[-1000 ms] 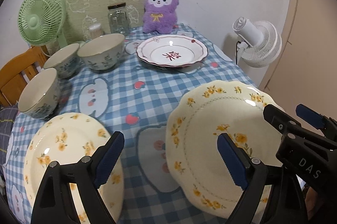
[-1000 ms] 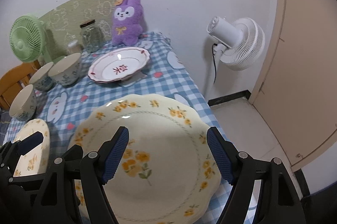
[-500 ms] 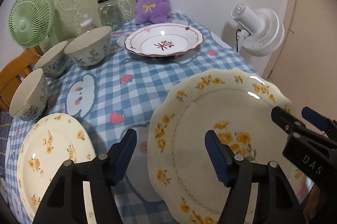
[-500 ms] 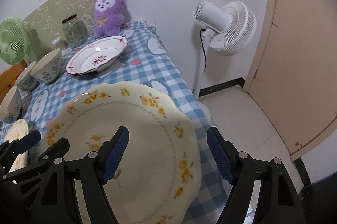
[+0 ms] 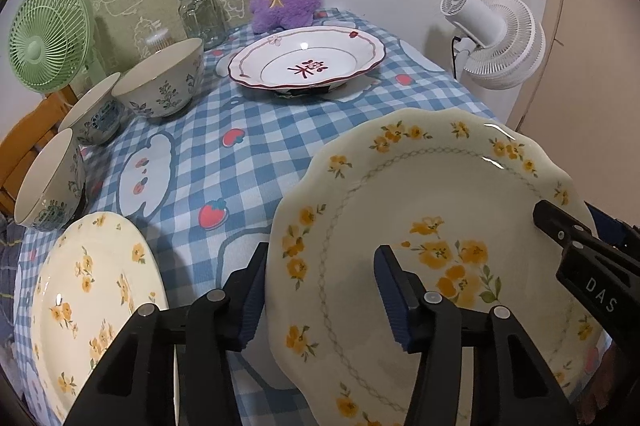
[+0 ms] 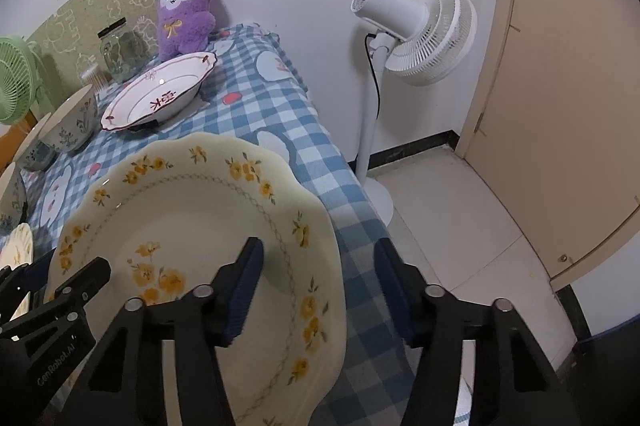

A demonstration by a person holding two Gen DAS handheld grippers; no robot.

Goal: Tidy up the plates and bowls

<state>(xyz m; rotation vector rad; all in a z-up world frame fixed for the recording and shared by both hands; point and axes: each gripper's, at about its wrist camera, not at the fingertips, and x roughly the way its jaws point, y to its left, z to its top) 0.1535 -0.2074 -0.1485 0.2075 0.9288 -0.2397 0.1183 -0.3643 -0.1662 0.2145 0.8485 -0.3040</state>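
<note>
I am looking over a counter (image 5: 256, 129) where nothing is stacked yet, so the sorting is hardly begun, as I judge it. The big yellow-flowered plate (image 5: 420, 234) is lying at the counter's near right corner, its rim reaching toward the right edge. Both of my tools are closing in on it from opposite sides. My left hand-held gripper (image 5: 320, 290) is straddling the plate's left rim, one pad outside the rim over the cloth and the other over the plate's face; its jaws are closing but I cannot see the pads pressing yet. My right hand-held gripper (image 6: 316, 290) is straddling the right rim the same way, one pad over the plate and the other over the cloth at the counter's right edge, jaws also narrowing, not yet clamped as far as I can tell.

A matching flowered plate (image 5: 88, 290) is sitting at the near left corner, apart from the first. The red-trimmed dish (image 5: 308, 59) is resting toward the far edge. Three bowls (image 5: 160, 83) are standing singly along the left edge, close to one another but not nested.

Left to do, I reckon: lifting this plate onto its twin, then nesting the bowls.
</note>
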